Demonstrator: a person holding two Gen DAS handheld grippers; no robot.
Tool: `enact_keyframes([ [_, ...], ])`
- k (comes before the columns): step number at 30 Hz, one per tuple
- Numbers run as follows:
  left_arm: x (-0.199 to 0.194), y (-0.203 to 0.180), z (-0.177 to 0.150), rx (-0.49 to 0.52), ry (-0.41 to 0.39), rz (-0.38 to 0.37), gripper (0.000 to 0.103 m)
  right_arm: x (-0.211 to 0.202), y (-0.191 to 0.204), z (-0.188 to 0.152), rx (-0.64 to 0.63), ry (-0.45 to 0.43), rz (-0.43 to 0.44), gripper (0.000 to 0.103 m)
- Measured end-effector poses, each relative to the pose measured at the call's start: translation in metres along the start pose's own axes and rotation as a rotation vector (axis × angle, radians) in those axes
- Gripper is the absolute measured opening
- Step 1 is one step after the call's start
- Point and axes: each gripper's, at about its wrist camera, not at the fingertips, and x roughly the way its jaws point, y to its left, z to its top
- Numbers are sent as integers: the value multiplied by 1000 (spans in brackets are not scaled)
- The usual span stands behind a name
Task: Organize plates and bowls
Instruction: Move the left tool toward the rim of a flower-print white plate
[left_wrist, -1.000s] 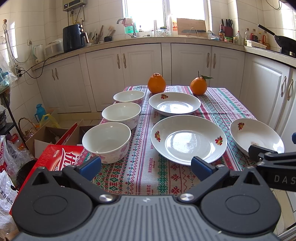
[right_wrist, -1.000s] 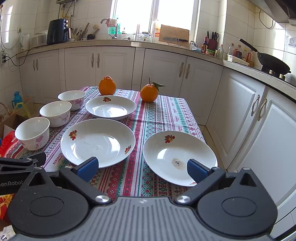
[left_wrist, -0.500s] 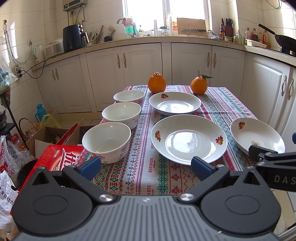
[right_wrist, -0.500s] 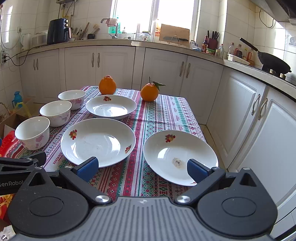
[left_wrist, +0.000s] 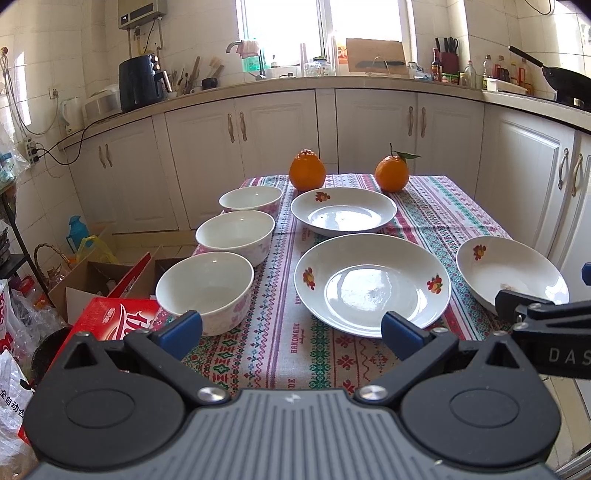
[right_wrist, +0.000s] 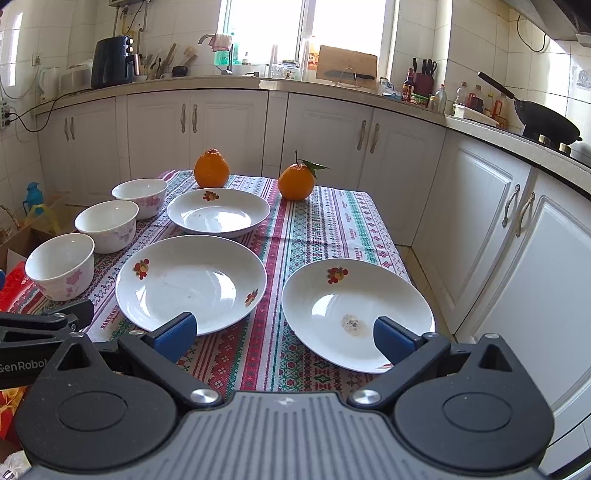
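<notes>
Three white bowls stand in a row on the table's left side: near bowl (left_wrist: 205, 290), middle bowl (left_wrist: 235, 236), far bowl (left_wrist: 251, 198). Three white flowered plates lie on the patterned cloth: a large plate (left_wrist: 371, 282) in the middle, a far plate (left_wrist: 343, 210), and a right plate (right_wrist: 356, 314) with a small stain. My left gripper (left_wrist: 291, 330) is open and empty at the near edge, between the near bowl and the large plate. My right gripper (right_wrist: 282, 334) is open and empty, low over the near edge, between the large plate (right_wrist: 190, 282) and the right plate.
Two oranges (left_wrist: 307, 170) (left_wrist: 392, 172) sit at the table's far end. A red carton (left_wrist: 110, 319) and cardboard boxes (left_wrist: 88, 277) lie on the floor to the left. White cabinets (right_wrist: 491, 229) run close along the right and behind.
Both grippers have moved slightly forward toward the table; the plates and bowls have not moved. Both grippers stay open.
</notes>
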Motion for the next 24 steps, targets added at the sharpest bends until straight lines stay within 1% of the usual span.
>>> enact_keyframes([
  [3,1,-1,4,16,-28,-18,102,0,-5,3,10,-9,11,103],
  [6,2,-1,12,36,-67,-37,102,2,-9,6,4,-16,41,103],
  [10,9,3,22,34,-90,-63,102,2,-19,11,-3,-49,77,103],
  [14,21,4,32,65,-73,-121,102,7,-37,14,2,-57,91,103],
  [17,28,5,40,63,-68,-165,102,12,-52,13,-1,-59,65,103],
  [21,42,1,52,46,-56,-198,102,24,-75,9,-8,-35,36,103],
  [24,51,-8,59,72,-44,-249,102,35,-93,2,5,1,37,103],
])
